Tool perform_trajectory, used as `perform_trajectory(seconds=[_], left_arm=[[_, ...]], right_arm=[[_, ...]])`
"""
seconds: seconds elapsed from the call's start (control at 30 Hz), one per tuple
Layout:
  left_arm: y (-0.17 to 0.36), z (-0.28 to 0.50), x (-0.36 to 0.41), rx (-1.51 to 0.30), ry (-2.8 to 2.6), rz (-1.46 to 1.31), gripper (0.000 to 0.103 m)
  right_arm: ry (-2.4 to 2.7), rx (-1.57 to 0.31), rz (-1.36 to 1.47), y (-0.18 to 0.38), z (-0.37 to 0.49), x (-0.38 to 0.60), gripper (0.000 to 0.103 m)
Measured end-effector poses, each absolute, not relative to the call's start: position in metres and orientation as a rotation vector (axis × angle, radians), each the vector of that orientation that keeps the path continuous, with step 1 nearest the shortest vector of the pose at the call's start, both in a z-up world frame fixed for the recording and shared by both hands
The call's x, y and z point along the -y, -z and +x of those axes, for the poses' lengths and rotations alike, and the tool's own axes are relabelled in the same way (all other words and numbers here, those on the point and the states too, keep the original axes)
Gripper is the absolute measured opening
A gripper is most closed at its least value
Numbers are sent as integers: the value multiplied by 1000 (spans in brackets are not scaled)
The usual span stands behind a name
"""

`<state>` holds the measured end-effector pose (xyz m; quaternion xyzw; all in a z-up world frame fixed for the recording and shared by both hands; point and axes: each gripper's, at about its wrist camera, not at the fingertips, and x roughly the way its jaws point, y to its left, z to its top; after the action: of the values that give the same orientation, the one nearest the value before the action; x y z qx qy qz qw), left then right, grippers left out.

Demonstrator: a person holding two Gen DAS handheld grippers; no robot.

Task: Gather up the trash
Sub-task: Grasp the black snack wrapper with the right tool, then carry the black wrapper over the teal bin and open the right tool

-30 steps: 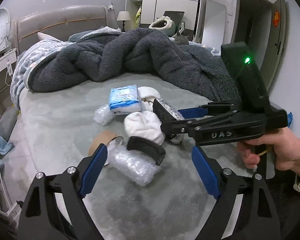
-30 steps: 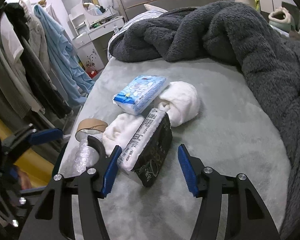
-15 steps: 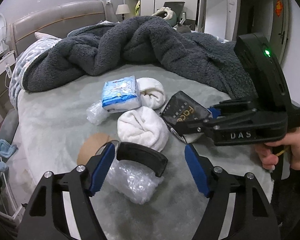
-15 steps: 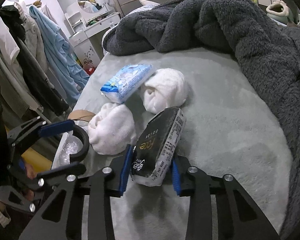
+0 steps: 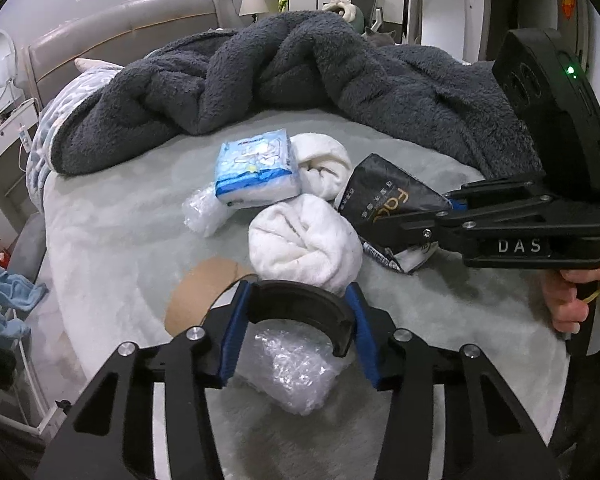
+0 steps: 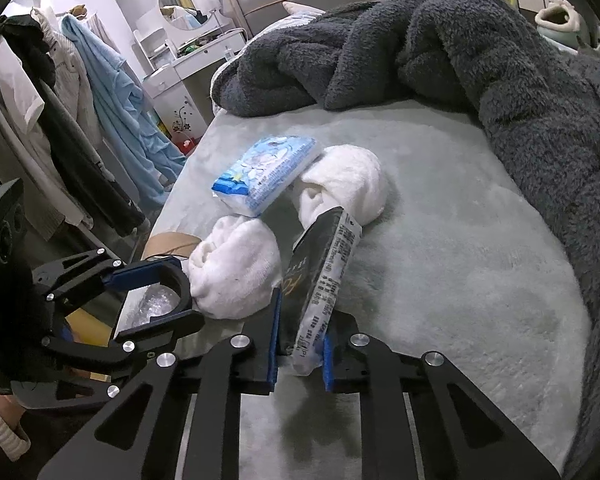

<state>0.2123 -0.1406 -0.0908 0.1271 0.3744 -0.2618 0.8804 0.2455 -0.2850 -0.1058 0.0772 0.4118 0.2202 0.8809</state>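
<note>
Black plastic, a curved band-like piece point(image 5: 300, 300), is now being pinched between the blue pads of the left gripper point(image 5: 296, 328); a second ago those jaws were standing wide apart around it. The piece is sitting just in front of the nearer rolled white towel point(image 5: 304, 240), on top of a crumpled bubble-wrap wad point(image 5: 296, 368) lying on the pale green bedspread point(image 5: 120, 220).

The right gripper point(image 6: 300, 344) is clenching a black tissue pack point(image 6: 320, 272), which it was only straddling a second ago, and is tilting the pack up off the bedspread, just right of that same towel. So both hands are probably holding trash now, and carrying it off to a bin looks like the next step.

Behind the towel, a blue-and-white tissue pack point(image 5: 256, 172) and a second white towel roll point(image 5: 324, 164) are resting untouched, with a brown tape roll point(image 5: 196, 296) to the towel's left.

Readable writing: gold letters that look like "face" on the black pack, small white print down its side too fine to read, and "DAS" on the right gripper's body.
</note>
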Motion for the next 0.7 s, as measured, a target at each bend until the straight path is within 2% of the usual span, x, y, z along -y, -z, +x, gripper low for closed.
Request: perform_trajectory(seconds=[0.7], left_arm=[[33,181,89,-674,415,44,49]], right_arm=[[-392,-788,94,55,214,257,13]])
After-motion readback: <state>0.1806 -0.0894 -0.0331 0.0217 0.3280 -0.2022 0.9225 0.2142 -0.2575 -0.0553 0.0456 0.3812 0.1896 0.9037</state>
